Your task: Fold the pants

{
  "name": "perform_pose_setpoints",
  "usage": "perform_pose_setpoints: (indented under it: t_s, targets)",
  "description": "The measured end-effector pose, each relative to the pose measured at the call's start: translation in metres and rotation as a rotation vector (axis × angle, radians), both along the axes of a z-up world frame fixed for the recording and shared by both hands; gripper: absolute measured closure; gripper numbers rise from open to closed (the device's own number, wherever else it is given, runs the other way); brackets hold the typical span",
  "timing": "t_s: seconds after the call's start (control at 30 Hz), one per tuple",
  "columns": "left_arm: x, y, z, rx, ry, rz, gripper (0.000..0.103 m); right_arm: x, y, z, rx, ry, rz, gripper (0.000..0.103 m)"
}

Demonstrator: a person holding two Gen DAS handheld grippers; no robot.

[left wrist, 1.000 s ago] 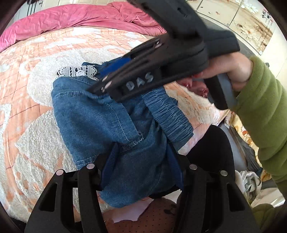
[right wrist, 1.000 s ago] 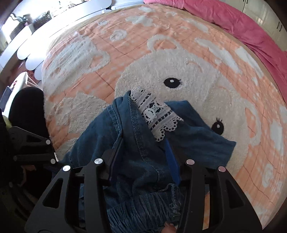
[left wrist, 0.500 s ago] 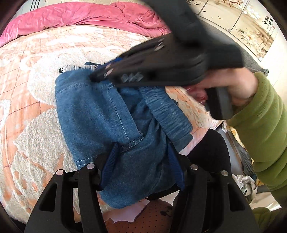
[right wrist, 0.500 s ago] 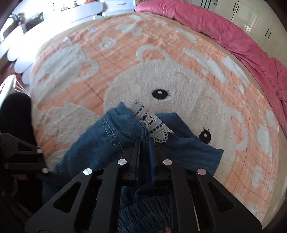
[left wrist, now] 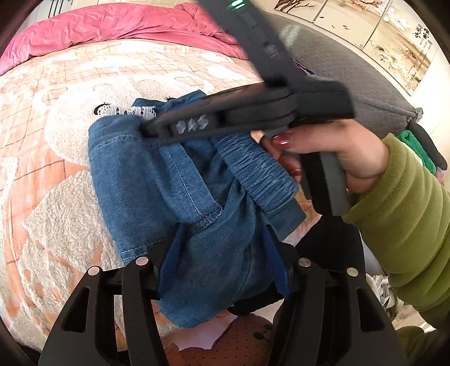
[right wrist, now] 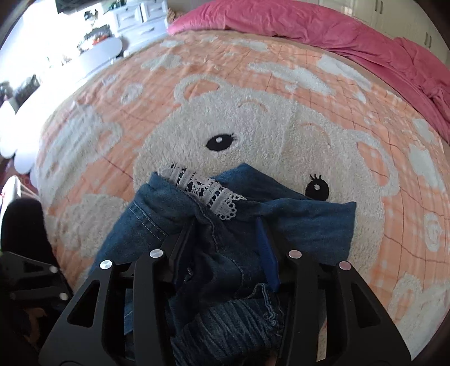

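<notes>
Right tongs (right wrist: 225, 247) reopened, straddling pants (right wrist: 225, 270)

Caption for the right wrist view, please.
Right claw open over bunched blue denim pants with white lace trim on orange bear blanket.

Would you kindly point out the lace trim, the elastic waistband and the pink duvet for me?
lace trim (right wrist: 206, 191): right wrist view, middle of the white lace strip.
elastic waistband (left wrist: 258, 169): left wrist view, centre of the gathered denim band.
pink duvet (right wrist: 309, 25): right wrist view, its crumpled upper surface.
</notes>
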State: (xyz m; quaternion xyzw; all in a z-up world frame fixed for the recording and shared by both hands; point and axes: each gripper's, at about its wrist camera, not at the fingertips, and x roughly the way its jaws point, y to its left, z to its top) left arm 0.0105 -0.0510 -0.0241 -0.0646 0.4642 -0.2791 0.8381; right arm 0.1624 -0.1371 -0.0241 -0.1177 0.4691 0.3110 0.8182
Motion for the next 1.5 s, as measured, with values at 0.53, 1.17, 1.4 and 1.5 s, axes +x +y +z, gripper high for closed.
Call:
perform_pose_setpoints:
  t_s: [0.53,1.17,1.4,1.5]
  targets:
    - [-0.001,-0.007,-0.006,0.008,-0.003,-0.003,0.048,-0.078,-0.068,0.05,0.124,-0.115,-0.067,0.064]
    - [-0.002,-0.011,-0.007,0.033,-0.014,-0.001,0.048,-0.083,-0.071,0.014,0.165,-0.008,-0.148,0.056]
    - [-0.01,-0.018,-0.002,0.063,-0.023,0.02,0.041,-0.1,-0.092,0.047,0.204,-0.083,-0.182,0.047]
    - [-0.017,-0.02,0.0,0.083,-0.029,0.032,0.041,-0.107,-0.101,0.062,0.221,-0.116,-0.196,0.039]
